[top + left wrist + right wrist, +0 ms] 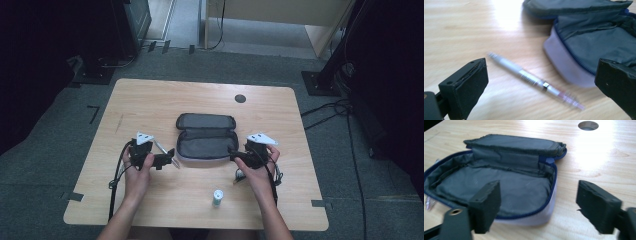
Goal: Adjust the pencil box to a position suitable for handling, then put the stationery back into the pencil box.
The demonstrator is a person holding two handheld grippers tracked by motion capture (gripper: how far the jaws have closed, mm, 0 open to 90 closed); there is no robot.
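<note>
The case point(205, 136) lay unzipped and empty mid-bench; the pen point(534, 80) lay on the bench just left of it, not yet picked up, between the released left gripper point(541, 82); right gripper point(549, 207) released too

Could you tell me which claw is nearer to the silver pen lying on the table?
Left. The left claw is open right over the pen, which lies between its jaws. The right claw is on the far side of the open pencil case.
</note>
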